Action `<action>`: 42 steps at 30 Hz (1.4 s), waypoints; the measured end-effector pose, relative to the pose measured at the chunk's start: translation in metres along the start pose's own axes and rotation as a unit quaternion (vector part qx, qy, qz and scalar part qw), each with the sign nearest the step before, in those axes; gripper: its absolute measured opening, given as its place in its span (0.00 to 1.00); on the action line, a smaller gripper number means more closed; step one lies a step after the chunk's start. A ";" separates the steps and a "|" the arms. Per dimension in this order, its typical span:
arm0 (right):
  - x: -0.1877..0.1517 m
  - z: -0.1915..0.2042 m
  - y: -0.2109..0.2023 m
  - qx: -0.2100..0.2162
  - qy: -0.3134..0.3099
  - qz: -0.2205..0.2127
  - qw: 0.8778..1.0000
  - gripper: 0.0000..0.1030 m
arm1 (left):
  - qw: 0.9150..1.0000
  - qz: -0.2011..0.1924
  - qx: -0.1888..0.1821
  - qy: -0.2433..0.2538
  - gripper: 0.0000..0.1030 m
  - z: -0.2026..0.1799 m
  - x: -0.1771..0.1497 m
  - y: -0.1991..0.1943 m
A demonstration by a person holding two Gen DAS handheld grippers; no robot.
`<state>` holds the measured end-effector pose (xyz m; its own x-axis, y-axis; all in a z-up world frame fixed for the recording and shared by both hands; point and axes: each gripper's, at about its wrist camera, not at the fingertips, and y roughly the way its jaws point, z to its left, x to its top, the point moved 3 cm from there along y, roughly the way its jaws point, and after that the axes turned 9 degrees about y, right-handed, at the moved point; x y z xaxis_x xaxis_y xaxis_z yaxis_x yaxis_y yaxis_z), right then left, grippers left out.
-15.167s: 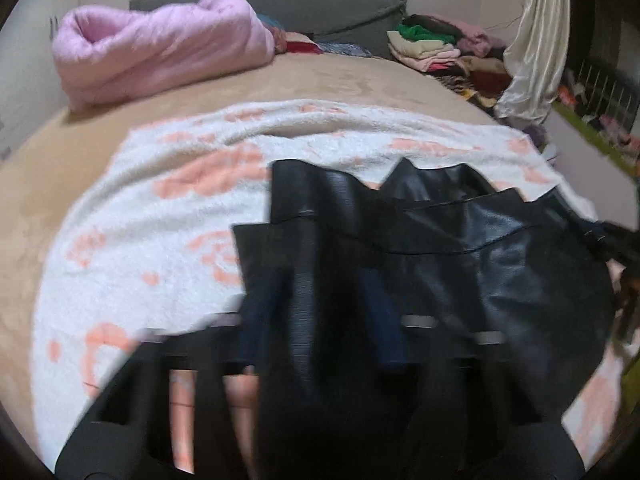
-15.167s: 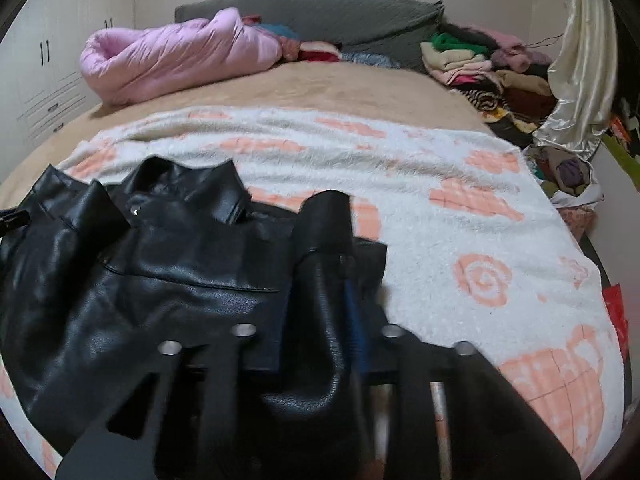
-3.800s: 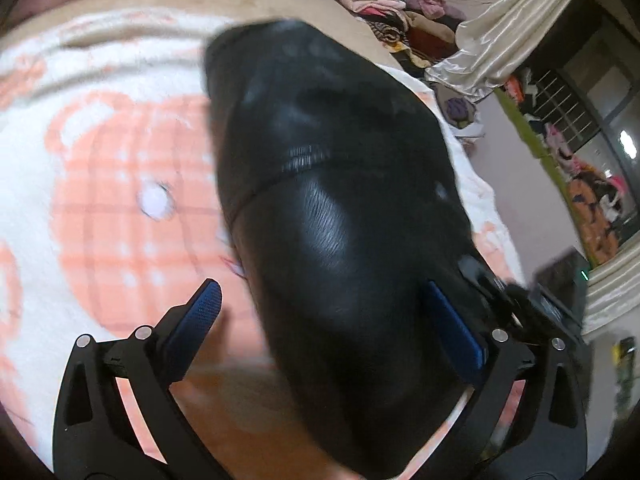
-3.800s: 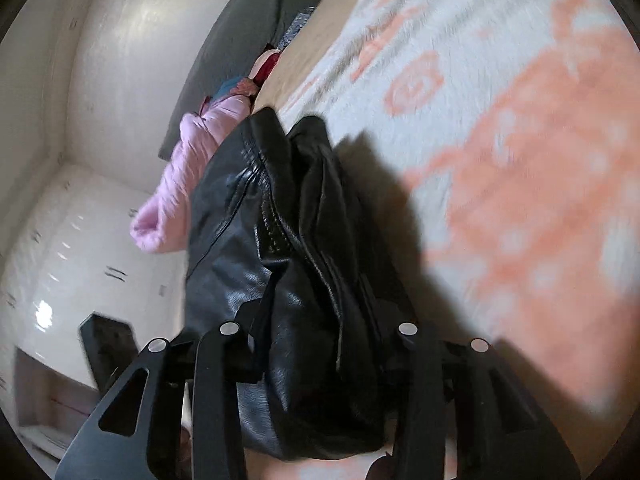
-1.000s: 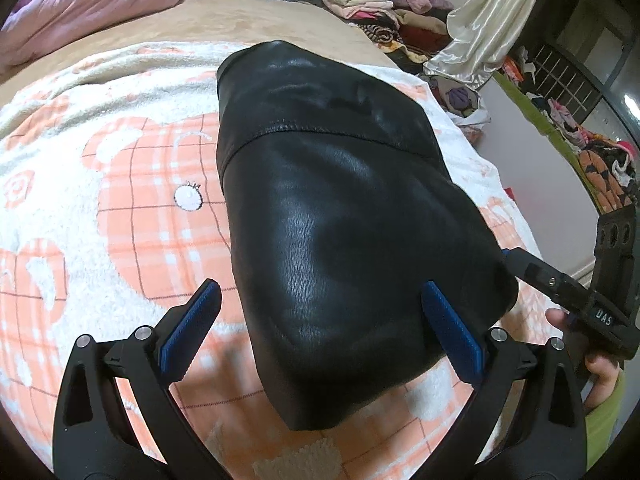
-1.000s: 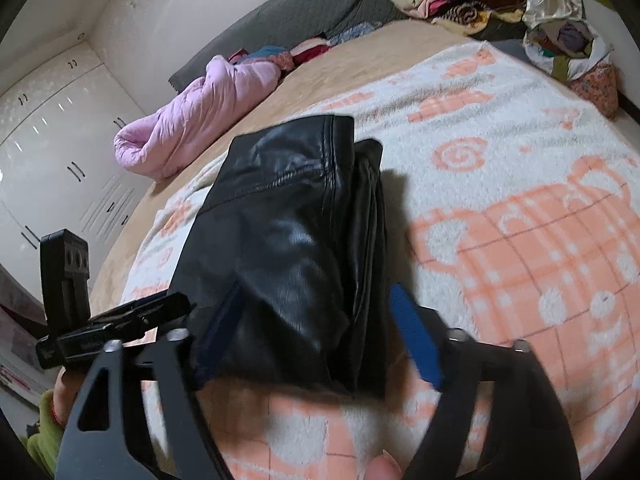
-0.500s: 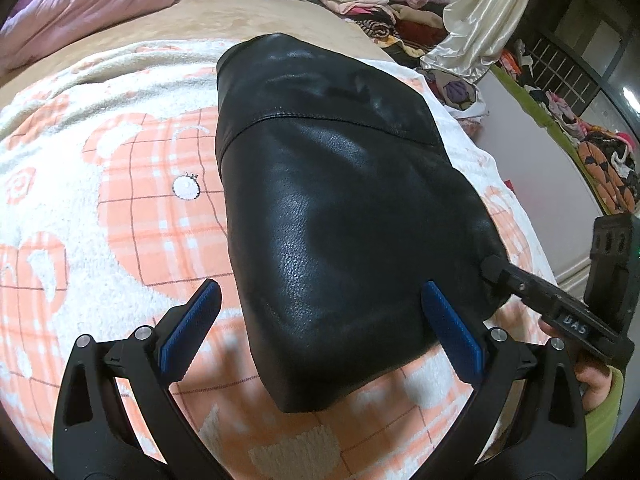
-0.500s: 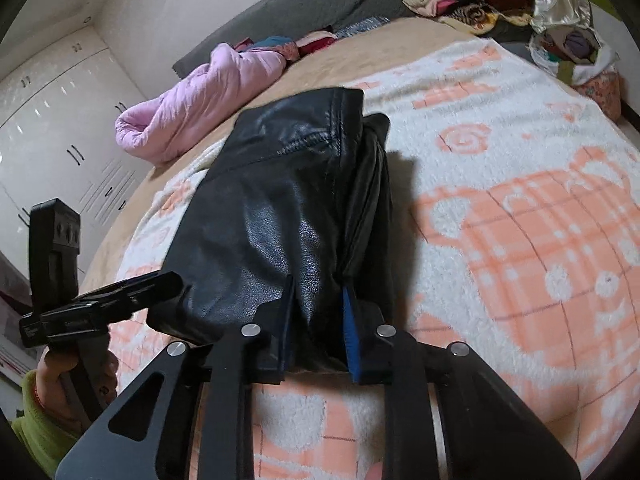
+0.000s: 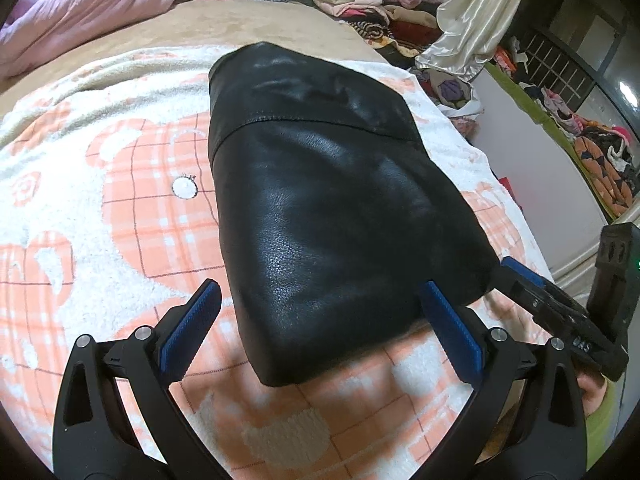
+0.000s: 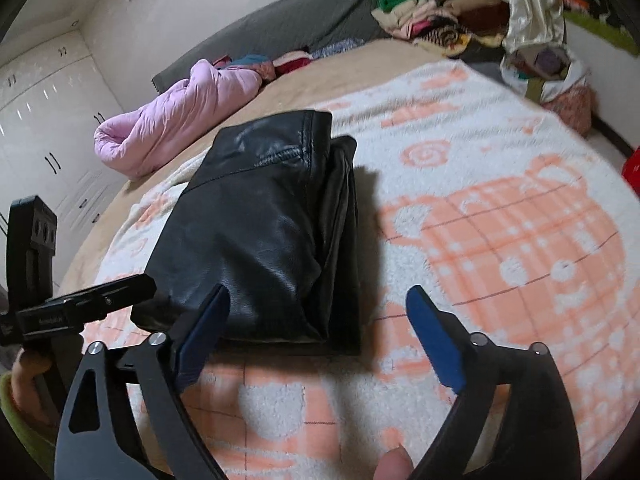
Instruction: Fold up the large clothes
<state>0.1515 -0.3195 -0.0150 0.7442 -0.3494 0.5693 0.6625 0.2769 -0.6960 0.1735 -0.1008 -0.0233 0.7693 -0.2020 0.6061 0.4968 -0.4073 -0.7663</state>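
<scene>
A black leather jacket lies folded into a compact bundle on the white and orange blanket. It also shows in the right wrist view. My left gripper is open, its blue pads on either side of the bundle's near end, not closed on it. My right gripper is open and empty, just in front of the bundle's near right corner. The right gripper shows at the far right of the left wrist view. The left gripper shows at the left of the right wrist view.
A pink duvet lies at the head of the bed by a grey headboard. A pile of clothes and a cream curtain stand at the far right. White wardrobes stand on the left.
My right gripper, shut on the jacket's near edge half a second ago, has opened and let go. The left gripper stays open over the bundle. The jacket went from spread out to folded.
</scene>
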 end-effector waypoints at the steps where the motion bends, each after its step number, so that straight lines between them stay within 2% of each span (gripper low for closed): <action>1: -0.001 0.002 -0.004 -0.006 -0.005 -0.008 1.000 0.92 | 1.000 -0.002 0.001 0.002 0.91 -0.001 0.000 -0.003; 14: -0.032 0.033 -0.047 -0.018 -0.052 -0.059 0.997 0.96 | 0.999 -0.048 0.016 0.017 0.91 -0.011 -0.019 -0.050; 26: -0.057 0.053 -0.069 -0.023 -0.079 -0.070 0.994 0.96 | 0.998 -0.064 0.016 0.019 0.91 -0.016 -0.054 -0.074; 33: -0.083 0.055 -0.089 -0.033 -0.106 -0.093 0.989 0.96 | 0.997 -0.077 0.025 0.016 0.91 -0.016 -0.081 -0.086; 38: -0.102 0.049 -0.090 -0.054 -0.116 -0.084 0.988 0.96 | 0.995 -0.087 0.041 0.018 0.91 -0.018 -0.098 -0.092; 42: -0.115 0.044 -0.086 -0.057 -0.111 -0.067 0.990 0.96 | 0.995 -0.078 0.056 0.023 0.91 -0.019 -0.111 -0.091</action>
<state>0.0132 -0.2638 -0.0016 0.6597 -0.1667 0.7328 0.7514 0.1350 -0.6458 0.0354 -0.0581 -0.0163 0.6614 -0.1849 0.7269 0.6523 -0.3365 -0.6792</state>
